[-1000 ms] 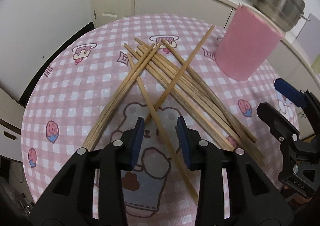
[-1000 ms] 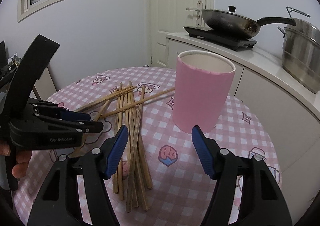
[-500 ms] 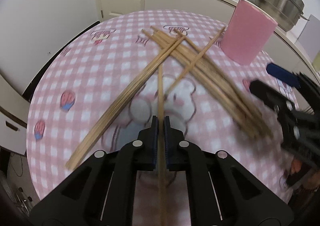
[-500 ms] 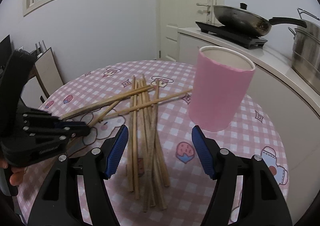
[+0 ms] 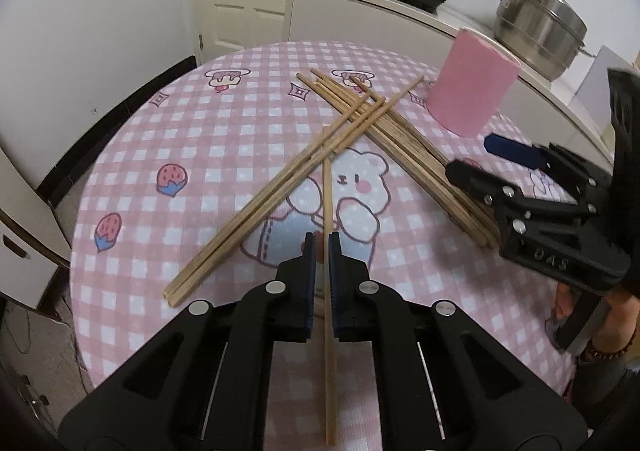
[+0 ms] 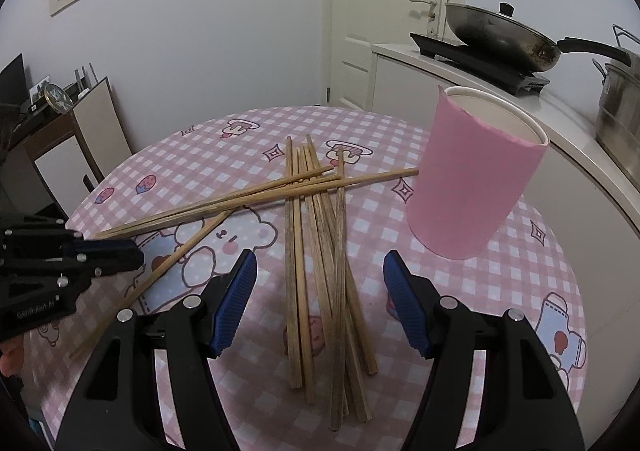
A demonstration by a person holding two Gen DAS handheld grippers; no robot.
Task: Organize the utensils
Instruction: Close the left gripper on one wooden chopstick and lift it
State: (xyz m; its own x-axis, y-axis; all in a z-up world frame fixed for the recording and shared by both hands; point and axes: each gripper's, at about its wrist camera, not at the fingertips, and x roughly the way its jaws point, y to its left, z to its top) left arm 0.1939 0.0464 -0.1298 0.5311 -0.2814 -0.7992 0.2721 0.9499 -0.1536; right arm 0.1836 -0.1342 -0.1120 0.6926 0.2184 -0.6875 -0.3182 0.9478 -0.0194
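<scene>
My left gripper (image 5: 322,251) points steeply down at the round table (image 5: 224,155), its blue pads pinched together on a single chopstick (image 5: 328,211); the stick runs straight through the jaws from about 12 o'clock above the tips to 6 o'clock between the gripper's black arms, its far end reaching toward the crossing of the loose sticks. From the right wrist camera I see that same gripper entering at 9 o'clock, low over the checked cloth, with the clamped chopstick slanting from 8 o'clock up toward the centre. My right gripper (image 6: 320,299) is tilted down less sharply and hangs with its jaws wide apart and nothing between the pads; the main bundle of chopsticks (image 6: 320,259) lies on the cloth directly beyond the gap, fanning from 6 o'clock up to 12 o'clock. A few more chopsticks (image 6: 248,199) lie across that bundle, running out toward 9 o'clock. The pink cup (image 6: 476,179) stands upright at 2 o'clock of the right view, its mouth open and near the tip of one crossing stick. In the left view the right gripper sits at 3 o'clock, with a hand (image 5: 600,315) visible under it at 4 o'clock.
</scene>
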